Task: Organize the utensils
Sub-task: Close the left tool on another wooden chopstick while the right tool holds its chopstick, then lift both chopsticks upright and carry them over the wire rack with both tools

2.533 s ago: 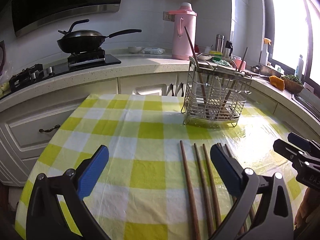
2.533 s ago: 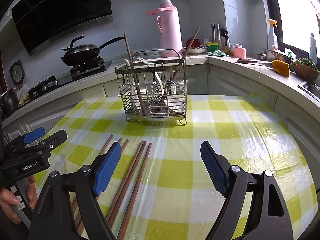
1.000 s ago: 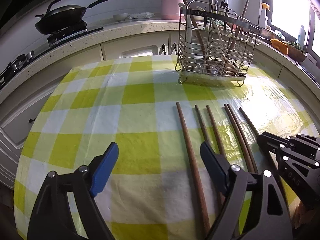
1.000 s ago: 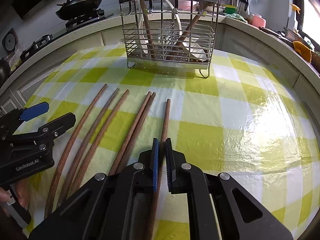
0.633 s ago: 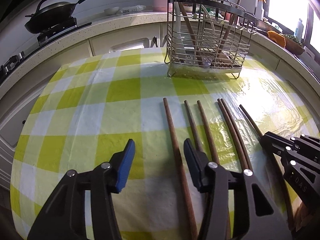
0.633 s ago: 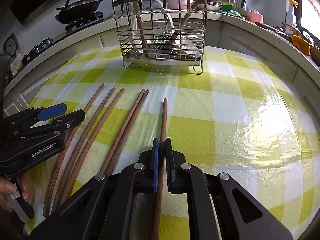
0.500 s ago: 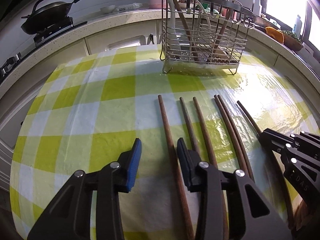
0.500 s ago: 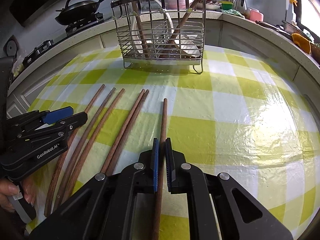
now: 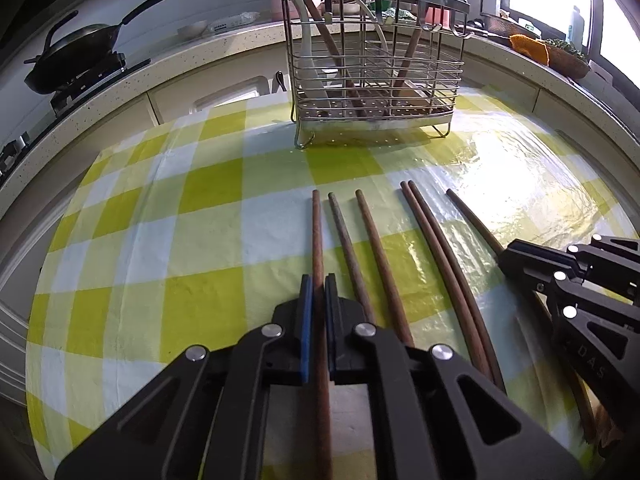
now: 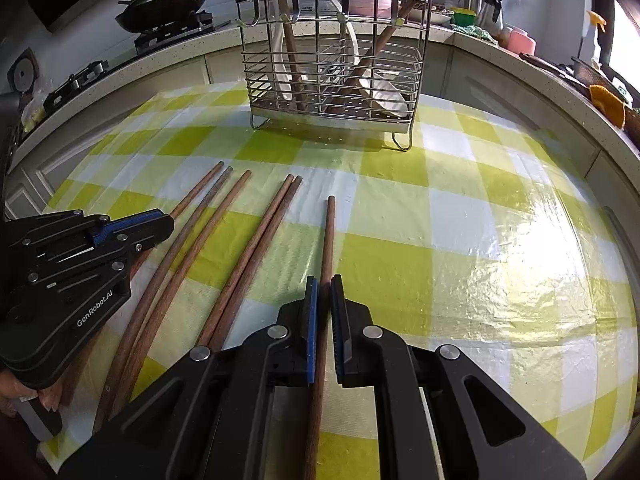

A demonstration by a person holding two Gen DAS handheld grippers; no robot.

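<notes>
Six brown wooden chopsticks lie side by side on the yellow-checked tablecloth [image 9: 192, 308]. My left gripper [image 9: 316, 280] is closing its jaws on the leftmost chopstick [image 9: 316, 232], and its blue pads press on the stick. My right gripper [image 10: 325, 280] is shut on the rightmost chopstick [image 10: 329, 232], which still lies on the cloth. The four chopsticks between them [image 10: 240, 248] lie free. Behind them stands a wire utensil rack [image 9: 376, 60] holding chopsticks and white spoons. Each gripper also shows at the edge of the other's view: the right gripper [image 9: 508, 254] and the left gripper [image 10: 168, 220].
A curved stone counter [image 9: 224, 44] rings the table, with a black wok [image 9: 76, 52] on a stove at the back left. Bottles, a pink cup [image 10: 520, 40] and an orange cloth [image 9: 530, 48] sit on the right counter. A hand [image 10: 24, 396] holds the left gripper.
My left gripper came in low over the cloth, slid across to the leftmost chopstick and shut on it from wide open. My right gripper stayed shut on the rightmost chopstick.
</notes>
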